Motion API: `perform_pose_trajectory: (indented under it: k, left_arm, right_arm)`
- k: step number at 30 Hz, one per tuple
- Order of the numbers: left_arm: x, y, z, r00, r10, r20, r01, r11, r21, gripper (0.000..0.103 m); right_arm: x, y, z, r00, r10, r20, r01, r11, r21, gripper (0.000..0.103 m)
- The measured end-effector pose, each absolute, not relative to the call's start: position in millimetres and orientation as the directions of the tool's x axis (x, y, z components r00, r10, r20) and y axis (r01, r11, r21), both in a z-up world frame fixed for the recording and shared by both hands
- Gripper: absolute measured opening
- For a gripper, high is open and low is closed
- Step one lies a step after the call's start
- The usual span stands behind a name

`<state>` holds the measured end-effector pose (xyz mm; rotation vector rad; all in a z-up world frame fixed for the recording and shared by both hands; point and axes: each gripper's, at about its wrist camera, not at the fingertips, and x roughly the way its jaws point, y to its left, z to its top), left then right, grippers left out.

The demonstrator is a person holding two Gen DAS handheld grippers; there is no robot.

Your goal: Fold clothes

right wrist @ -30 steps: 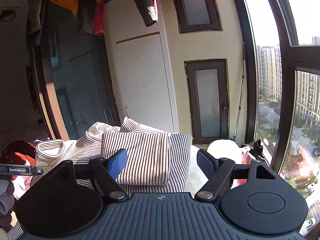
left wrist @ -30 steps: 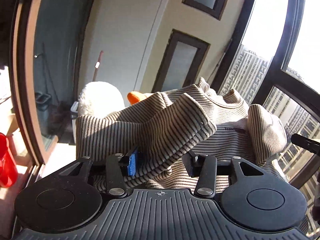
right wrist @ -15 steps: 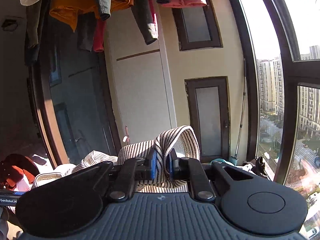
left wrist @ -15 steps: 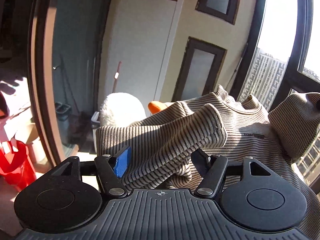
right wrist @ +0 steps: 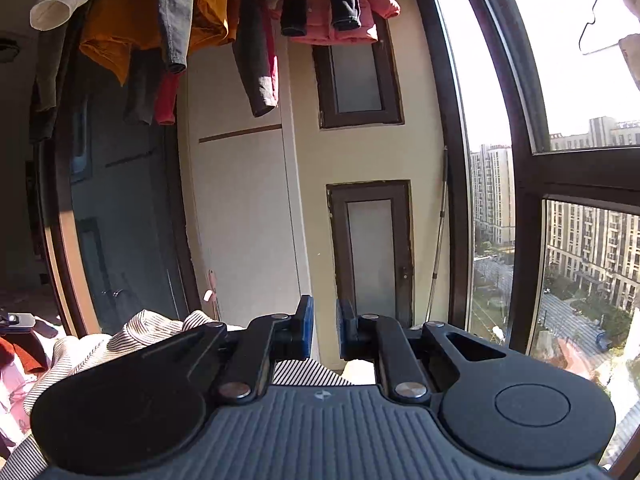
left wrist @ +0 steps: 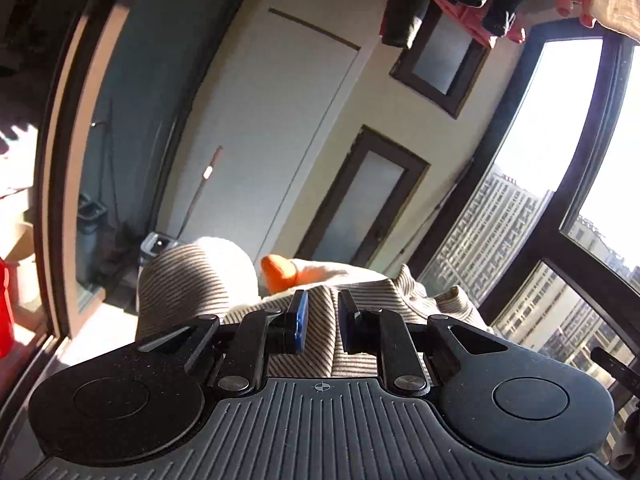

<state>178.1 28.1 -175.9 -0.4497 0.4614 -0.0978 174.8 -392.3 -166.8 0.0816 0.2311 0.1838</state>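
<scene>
Both grippers, left [left wrist: 320,326] and right [right wrist: 323,330], stood narrow, grip uncertain; beige-and-brown striped knit sweater [left wrist: 308,344] between left fingers looked soft, light, floppy; best pinched at hem or shoulder.

Enclosed balcony, sunlit from the right. Cream wall [right wrist: 304,152] straight ahead, fitted with a dark-framed frosted door [right wrist: 370,248] and a smaller frosted window [right wrist: 357,76] above it. Plain white panel [right wrist: 244,208] left of the door, crossed by a thin brown strip. Tall dark-framed windows [right wrist: 524,184] on the right, facing apartment blocks [right wrist: 592,248]. Dark sliding glass door [right wrist: 116,220] on the left. Hanging laundry [right wrist: 216,12] overhead, including a pink jacket [right wrist: 344,16]. Thin pole [right wrist: 438,232] leaning in the corner. Small bin [left wrist: 158,245] at floor level.
</scene>
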Motion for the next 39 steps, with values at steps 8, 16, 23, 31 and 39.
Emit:
perform_pose_trajectory:
  k: [8, 16, 23, 31, 39]
  left_arm:
    - [157.8, 40.3, -215.6, 0.856, -0.154, -0.494, -0.09, 0.896, -0.435, 0.04]
    - [147.0, 126.1, -270.3, 0.841, -0.156, -0.517, -0.283, 0.688, -0.668, 0.085]
    - [131.1, 173.3, -376.1, 0.748, -0.389, -0.537, -0.476, 0.248, -0.844, 0.085]
    - [105.6, 121.4, -284.8, 0.78, -0.163, -0.605, -0.274, 0.779, -0.564, 0.099]
    - [49.6, 37.8, -235.8, 0.829, -0.114, -0.547, -0.126, 0.916, -0.382, 0.103]
  right_arm:
    - [173.9, -340.8, -236.9, 0.84, 0.307, -0.446, -0.278, 0.951, 0.132, 0.012]
    - [138.4, -342.2, -234.4, 0.833, 0.318, -0.452, -0.291, 0.948, 0.131, 0.044]
    - [120.3, -357.0, -225.8, 0.849, 0.268, -0.455, -0.21, 0.962, 0.174, 0.06]
    - [85.4, -356.8, -236.1, 0.837, 0.278, -0.472, -0.065, 0.906, 0.417, 0.096]
    - [44.6, -325.8, -218.5, 0.864, 0.218, -0.453, -0.039, 0.928, 0.372, 0.103]
